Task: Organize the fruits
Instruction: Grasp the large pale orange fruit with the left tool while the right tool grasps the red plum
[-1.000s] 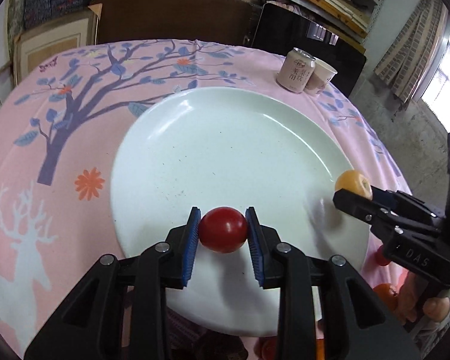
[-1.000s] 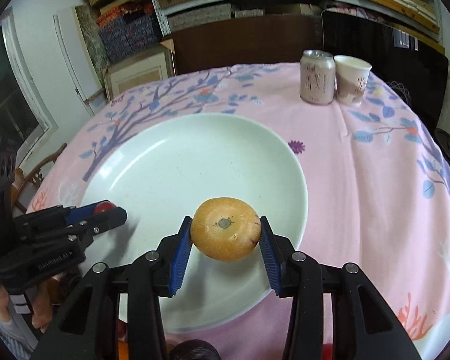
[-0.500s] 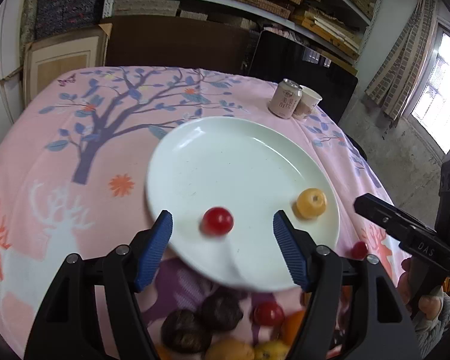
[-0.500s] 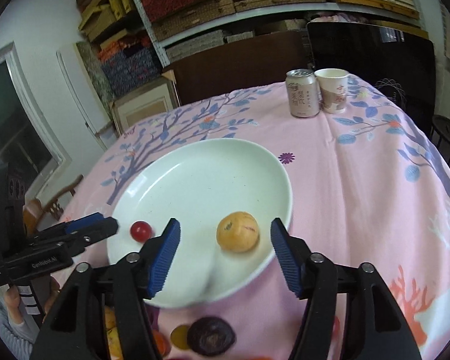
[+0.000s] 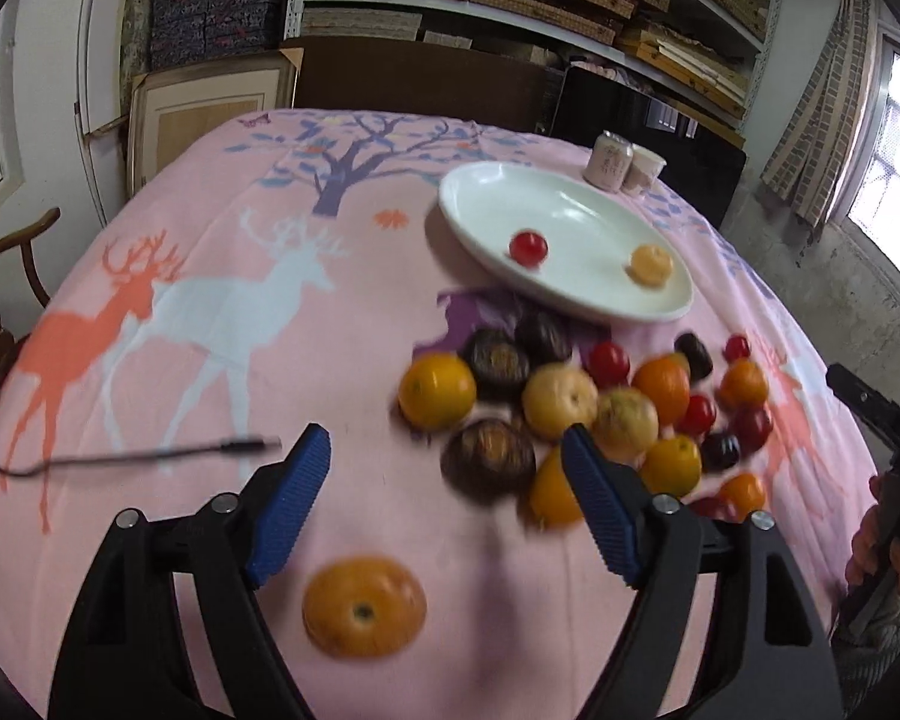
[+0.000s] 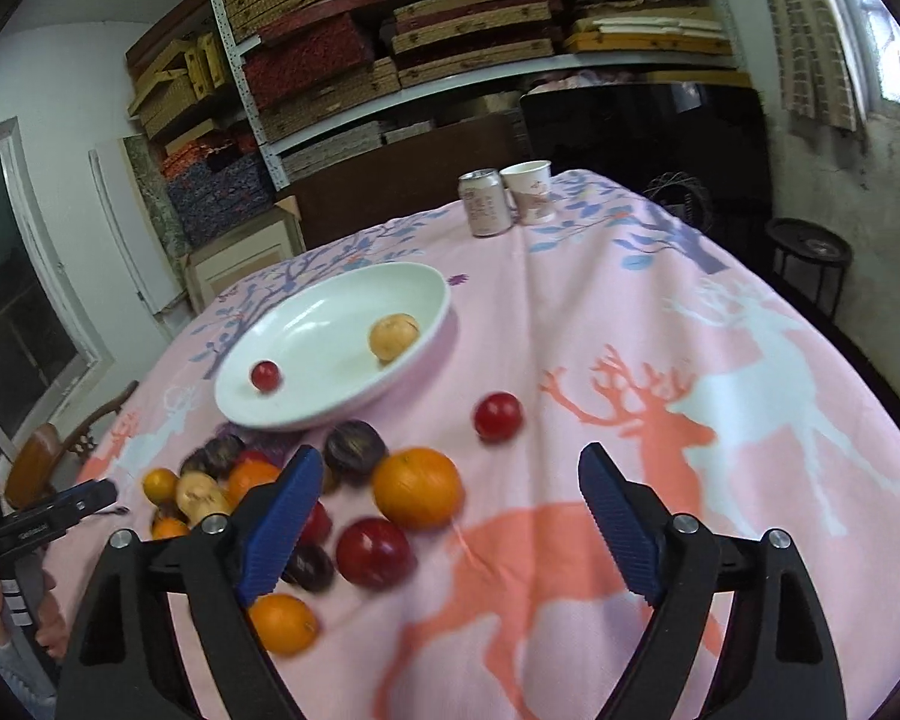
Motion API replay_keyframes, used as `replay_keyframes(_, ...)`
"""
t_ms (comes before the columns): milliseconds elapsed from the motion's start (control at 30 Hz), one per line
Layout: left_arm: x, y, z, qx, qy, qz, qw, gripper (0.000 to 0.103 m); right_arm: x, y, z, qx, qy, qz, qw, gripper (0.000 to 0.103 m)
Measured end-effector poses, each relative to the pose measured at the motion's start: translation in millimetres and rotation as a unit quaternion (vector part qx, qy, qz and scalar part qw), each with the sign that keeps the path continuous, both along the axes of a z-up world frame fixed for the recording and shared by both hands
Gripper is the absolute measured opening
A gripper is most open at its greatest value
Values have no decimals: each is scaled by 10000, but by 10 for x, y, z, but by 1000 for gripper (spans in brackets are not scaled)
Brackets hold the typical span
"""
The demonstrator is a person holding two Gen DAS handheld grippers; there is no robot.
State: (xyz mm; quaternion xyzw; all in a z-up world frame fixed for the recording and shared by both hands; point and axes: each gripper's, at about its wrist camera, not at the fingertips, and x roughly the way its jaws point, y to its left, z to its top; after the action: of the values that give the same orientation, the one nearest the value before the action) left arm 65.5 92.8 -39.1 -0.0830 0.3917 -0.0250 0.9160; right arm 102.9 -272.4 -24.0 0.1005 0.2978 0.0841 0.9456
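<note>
A white plate [image 5: 570, 294] [image 6: 306, 408] holds a red cherry tomato [image 5: 528, 247] [image 6: 266, 375] and a yellow-orange fruit [image 5: 651, 264] [image 6: 393, 336]. Several loose fruits lie in a pile [image 5: 576, 402] [image 6: 282, 480] in front of the plate: oranges, dark plums, red tomatoes. A single orange [image 5: 363, 606] lies close under my left gripper [image 5: 444, 507], which is open and empty. My right gripper [image 6: 444, 522] is open and empty above an orange [image 6: 417, 486] and a red fruit [image 6: 375, 552]. A lone red fruit [image 6: 497, 416] lies right of the plate.
A drink can [image 5: 611, 159] [image 6: 484, 203] and a paper cup [image 5: 645, 170] [image 6: 531, 191] stand at the table's far side. A thin black cable [image 5: 132, 456] lies on the pink cloth at left. A wooden chair [image 5: 6, 276] stands beside the table. Shelves fill the back wall.
Both grippers opened, left the tomato and the yellow-orange fruit on the plate, and drew back and up. The pile of loose fruits has come into view.
</note>
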Motion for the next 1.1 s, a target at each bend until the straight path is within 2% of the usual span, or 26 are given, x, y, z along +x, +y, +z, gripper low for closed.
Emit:
replay_keyframes(100,-123,-118,-130,76,68,-173,9998,77,1,-17,-95,-61,69,-3,10000,88)
replay_keyframes(200,-231,-187,-146,400,-57,-96,9991,77,-29,24,-135,-180,19,33,9998,88)
replay_keyframes(300,-344,-97,-123,398,-90,24,9992,77,-87,84,-159,-288,-18,193,9994,88)
replay_keyframes(533,-495,89,-309,430,233,109,9987,77,-124,67,-161,-166,5,227,9996,92)
replay_keyframes(667,-504,134,-343,257,260,67,9993,77,-121,38,-182,-44,75,195,9998,92)
replay_keyframes(767,-510,125,-359,229,273,16,9994,73,-114,19,-198,0,115,172,9998,92)
replay_keyframes(833,-497,130,-370,223,293,30,9993,62,-113,19,-197,-12,108,174,9998,92)
replay_keyframes(900,-474,142,-362,199,287,74,9994,59,-107,17,-202,-26,120,182,9998,92)
replay_keyframes(1100,-226,155,-326,227,437,123,9987,58,-115,90,-222,-196,180,313,9992,92)
